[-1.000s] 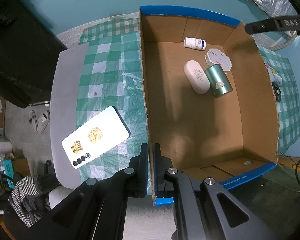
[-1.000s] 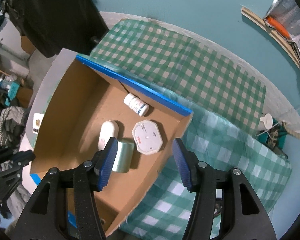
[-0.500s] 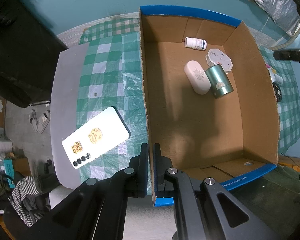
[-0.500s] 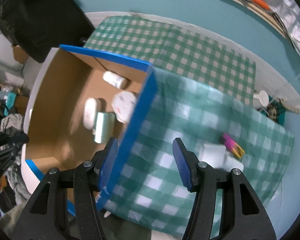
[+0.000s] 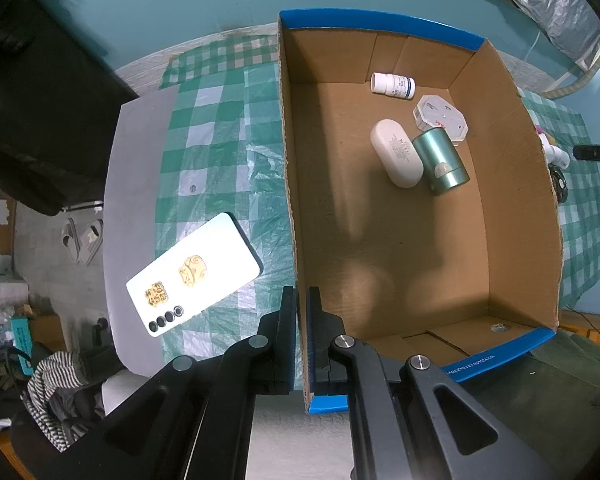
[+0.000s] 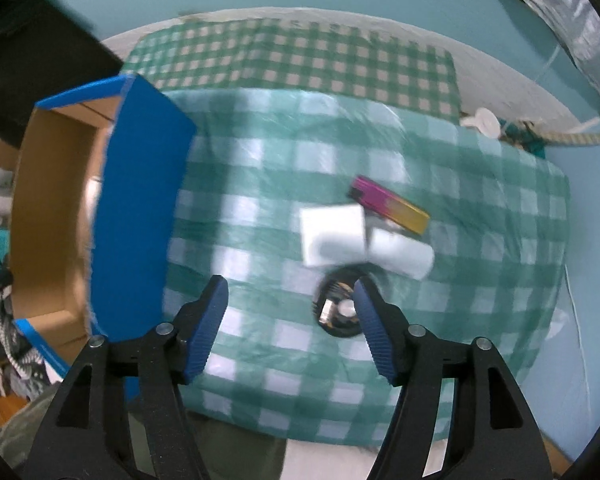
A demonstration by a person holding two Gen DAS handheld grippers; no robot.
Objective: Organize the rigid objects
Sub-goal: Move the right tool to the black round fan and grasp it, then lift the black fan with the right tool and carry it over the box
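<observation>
My left gripper (image 5: 301,304) is shut on the near left wall of the cardboard box (image 5: 512,184), one finger on each side. Inside the box lie a white pill bottle (image 5: 392,85), a white octagonal case (image 5: 440,118), a white oval case (image 5: 396,153) and a teal can (image 5: 440,161). My right gripper (image 6: 290,292) hangs over the checked cloth to the right of the box (image 6: 140,200), its jaws opening with nothing between them. Just beyond it lie a white block (image 6: 332,234), a pink and yellow bar (image 6: 388,204), a white cylinder (image 6: 402,254) and a black round object (image 6: 338,312), all blurred.
A white phone (image 5: 192,274) lies face down on the green checked cloth (image 5: 220,160) left of the box. A dark chair back (image 5: 40,100) stands at the table's left edge. Beyond the table's far right corner are a rope (image 6: 572,136) and small clutter.
My right gripper has swung from above the box's inside out to the right, over the cloth and the loose objects, and its jaws stand wider. The left gripper has not moved.
</observation>
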